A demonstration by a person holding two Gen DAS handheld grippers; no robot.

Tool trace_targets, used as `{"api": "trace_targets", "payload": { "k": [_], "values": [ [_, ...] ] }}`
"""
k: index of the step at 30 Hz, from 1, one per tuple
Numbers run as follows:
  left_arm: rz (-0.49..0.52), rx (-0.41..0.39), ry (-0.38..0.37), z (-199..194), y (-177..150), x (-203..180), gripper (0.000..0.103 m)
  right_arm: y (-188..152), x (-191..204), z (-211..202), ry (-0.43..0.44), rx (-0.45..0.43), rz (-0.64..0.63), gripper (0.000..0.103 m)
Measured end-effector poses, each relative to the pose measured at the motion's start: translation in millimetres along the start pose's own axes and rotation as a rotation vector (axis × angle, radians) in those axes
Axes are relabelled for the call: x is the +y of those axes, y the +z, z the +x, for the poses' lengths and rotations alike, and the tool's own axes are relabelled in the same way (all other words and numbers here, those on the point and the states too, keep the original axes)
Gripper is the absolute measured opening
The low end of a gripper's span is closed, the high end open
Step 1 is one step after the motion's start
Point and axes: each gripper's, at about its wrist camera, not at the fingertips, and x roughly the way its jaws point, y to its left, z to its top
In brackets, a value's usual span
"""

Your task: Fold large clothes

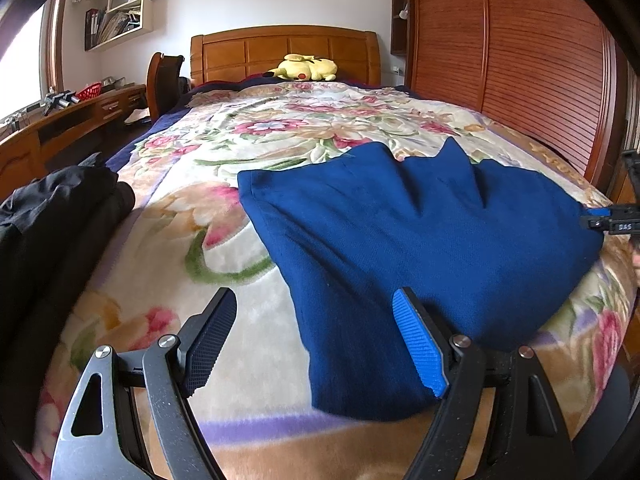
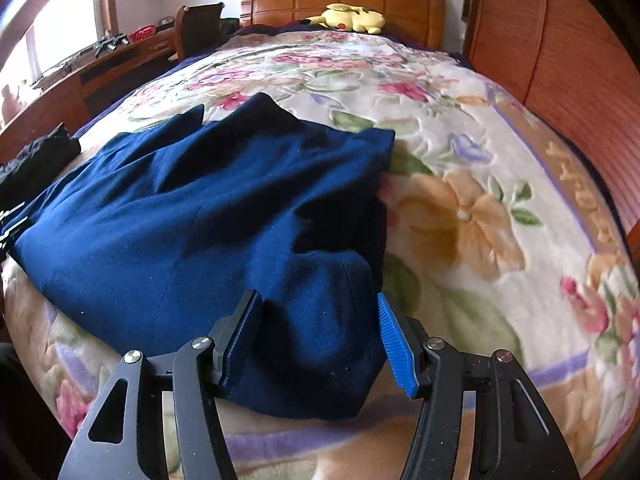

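A dark blue garment [image 1: 420, 232] lies partly folded on the flowered bedspread [image 1: 248, 140]. My left gripper [image 1: 316, 344] is open, low over the bed at the garment's near left corner, with cloth between its fingers but not pinched. In the right wrist view the same garment [image 2: 192, 216] lies spread, its near right end bunched up. My right gripper [image 2: 318, 340] is open, its fingers standing on either side of that near end without closing on it. The right gripper also shows at the right edge of the left wrist view [image 1: 612, 220].
A heap of black clothes [image 1: 48, 232] lies at the bed's left edge. A yellow plush toy [image 1: 306, 67] rests by the wooden headboard [image 1: 280, 46]. A wooden desk [image 1: 60, 120] and chair stand left; a slatted wooden wardrobe [image 1: 520, 60] stands right.
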Motion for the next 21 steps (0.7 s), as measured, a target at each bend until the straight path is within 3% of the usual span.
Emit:
{"api": "trace_targets", "payload": {
  "k": [4, 13, 16, 21],
  "values": [
    [-0.017, -0.005, -0.011, -8, -5, 1, 0.081, -3, 2, 13, -0.029, 0.002, 0.030, 0.078],
    [-0.030, -0.019, -0.023, -24, -20, 0, 0.078, -7, 9, 29, -0.004, 0.011, 0.067, 0.079],
    [-0.039, -0.013, -0.047, -22, -20, -1, 0.068, -7, 5, 36, 0.031, 0.015, 0.099, 0.079],
    [-0.055, 0.009, -0.104, -15, -19, -7, 0.036, -9, 8, 39, 0.071, 0.002, 0.092, 0.060]
  ]
}}
